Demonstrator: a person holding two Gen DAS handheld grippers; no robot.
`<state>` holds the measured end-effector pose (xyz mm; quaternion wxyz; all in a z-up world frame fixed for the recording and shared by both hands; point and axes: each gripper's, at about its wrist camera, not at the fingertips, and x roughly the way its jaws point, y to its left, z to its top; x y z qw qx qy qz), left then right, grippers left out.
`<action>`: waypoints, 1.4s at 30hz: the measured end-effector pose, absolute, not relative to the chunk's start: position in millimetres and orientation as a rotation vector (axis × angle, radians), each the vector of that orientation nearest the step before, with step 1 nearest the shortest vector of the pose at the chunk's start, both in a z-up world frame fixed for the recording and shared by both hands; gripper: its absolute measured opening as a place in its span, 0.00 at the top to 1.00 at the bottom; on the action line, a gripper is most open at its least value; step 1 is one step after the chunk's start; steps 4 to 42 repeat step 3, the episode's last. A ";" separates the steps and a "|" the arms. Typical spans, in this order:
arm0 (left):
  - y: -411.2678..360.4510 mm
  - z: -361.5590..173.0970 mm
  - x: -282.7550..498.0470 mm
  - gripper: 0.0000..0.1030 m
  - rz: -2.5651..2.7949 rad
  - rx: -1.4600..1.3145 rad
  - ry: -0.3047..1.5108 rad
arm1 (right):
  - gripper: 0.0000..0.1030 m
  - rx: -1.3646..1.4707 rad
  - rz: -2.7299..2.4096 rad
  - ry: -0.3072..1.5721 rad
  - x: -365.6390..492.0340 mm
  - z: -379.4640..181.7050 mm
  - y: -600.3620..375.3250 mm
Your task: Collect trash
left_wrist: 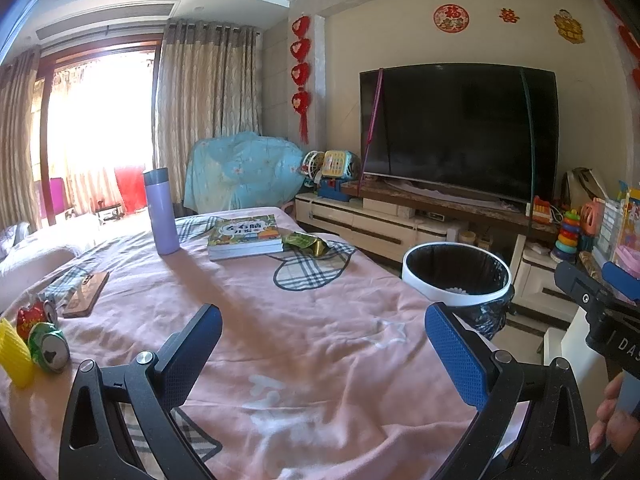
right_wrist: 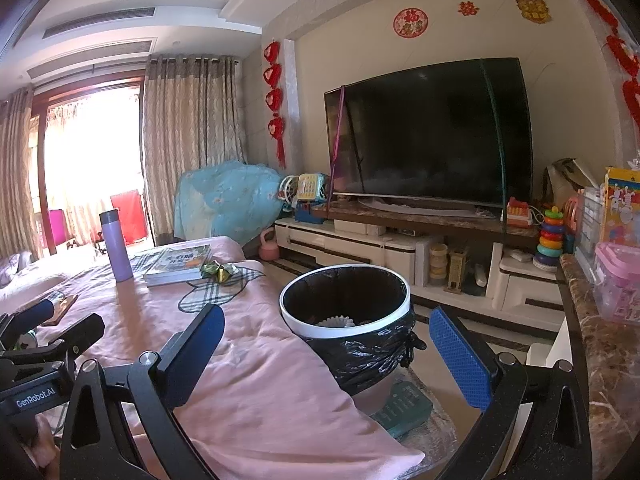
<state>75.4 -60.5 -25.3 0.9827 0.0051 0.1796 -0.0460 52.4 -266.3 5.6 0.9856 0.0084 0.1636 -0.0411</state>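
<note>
You are holding both the left gripper and the right gripper with jaws wide and gripping nothing. You are likely choosing the next piece. 2 crushed cans are lying at the pink-covered table's near left edge; a green wrapper is sitting beside the book toward the far edge. The bin is standing just off the right edge. Your next move calls for reaching left.

Left hand-held gripper: black frame, silver screws, blue dimpled finger pads. Right hand-held gripper: identical build. White "GenRobot.AI" lettering on one body. Bare skin on hand.
</note>
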 end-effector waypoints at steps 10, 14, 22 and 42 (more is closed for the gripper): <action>-60.1 -25.2 75.7 0.01 -0.093 0.009 0.363 | 0.00 0.020 -0.081 0.334 54.4 4.6 -266.7; -60.1 -25.2 75.7 0.01 -0.093 0.009 0.363 | 0.00 0.020 -0.081 0.334 54.4 4.6 -266.7; -60.1 -25.2 75.7 0.01 -0.093 0.009 0.363 | 0.00 0.020 -0.081 0.334 54.4 4.6 -266.7; -60.1 -25.2 75.7 0.01 -0.093 0.009 0.363 | 0.00 0.020 -0.081 0.334 54.4 4.6 -266.7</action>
